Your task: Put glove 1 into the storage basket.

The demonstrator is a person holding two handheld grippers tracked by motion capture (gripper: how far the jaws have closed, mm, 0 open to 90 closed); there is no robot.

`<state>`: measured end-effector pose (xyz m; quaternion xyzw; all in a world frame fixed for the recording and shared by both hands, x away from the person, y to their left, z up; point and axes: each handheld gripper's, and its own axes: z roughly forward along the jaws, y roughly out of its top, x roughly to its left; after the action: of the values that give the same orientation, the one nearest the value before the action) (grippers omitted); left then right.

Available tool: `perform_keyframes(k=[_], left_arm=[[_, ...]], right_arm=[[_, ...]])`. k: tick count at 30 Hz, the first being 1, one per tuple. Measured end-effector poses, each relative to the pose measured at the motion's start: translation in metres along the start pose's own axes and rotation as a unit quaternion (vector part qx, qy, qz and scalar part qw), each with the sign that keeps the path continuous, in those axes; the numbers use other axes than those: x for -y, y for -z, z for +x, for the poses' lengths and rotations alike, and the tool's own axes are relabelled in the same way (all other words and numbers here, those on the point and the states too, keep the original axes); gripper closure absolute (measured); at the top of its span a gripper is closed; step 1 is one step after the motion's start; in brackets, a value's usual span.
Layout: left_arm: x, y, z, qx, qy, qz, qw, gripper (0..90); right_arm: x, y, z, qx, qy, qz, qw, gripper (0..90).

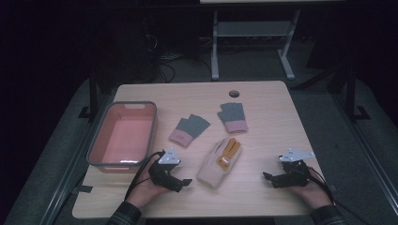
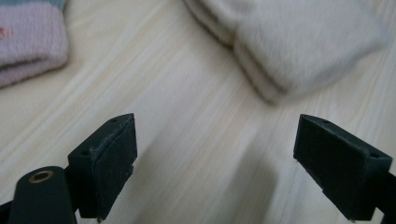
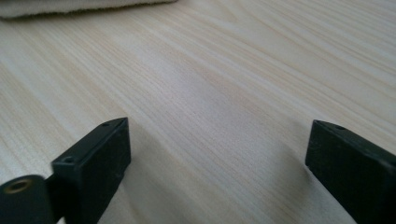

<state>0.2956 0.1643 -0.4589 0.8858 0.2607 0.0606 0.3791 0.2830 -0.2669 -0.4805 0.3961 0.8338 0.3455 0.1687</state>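
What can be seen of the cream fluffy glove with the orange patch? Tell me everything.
The cream fluffy glove with the orange patch looks like soft fleecy fabric. It lies flat on the light wooden table, set on a slant, cuff toward the person and fingers pointing away. An orange finger-shaped piece covers its far end, with a small pale mark below it. It sits between the two grippers, nearer the left gripper, whose jaws stand open and apart from it. Nothing touches it except the table.
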Motion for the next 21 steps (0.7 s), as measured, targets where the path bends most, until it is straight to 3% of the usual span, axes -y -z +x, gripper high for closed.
perform_keyframes(k=[6,11,21], left_arm=[[-0.022,-0.002,-0.002,0.002,0.003,-0.015,0.9999,12.8],[-0.039,-0.007,-0.002,0.001,0.003,-0.026,0.9997,12.8],[-0.072,-0.033,-0.009,0.017,-0.017,-0.015,0.9996,12.4]], right_arm=[[0.000,-0.003,-0.004,-0.014,-0.018,0.000,0.9997,3.8],[0.000,-0.003,-0.004,-0.014,-0.019,0.000,0.9997,3.8],[0.000,-0.003,-0.004,-0.013,-0.019,0.001,0.9997,3.7]])
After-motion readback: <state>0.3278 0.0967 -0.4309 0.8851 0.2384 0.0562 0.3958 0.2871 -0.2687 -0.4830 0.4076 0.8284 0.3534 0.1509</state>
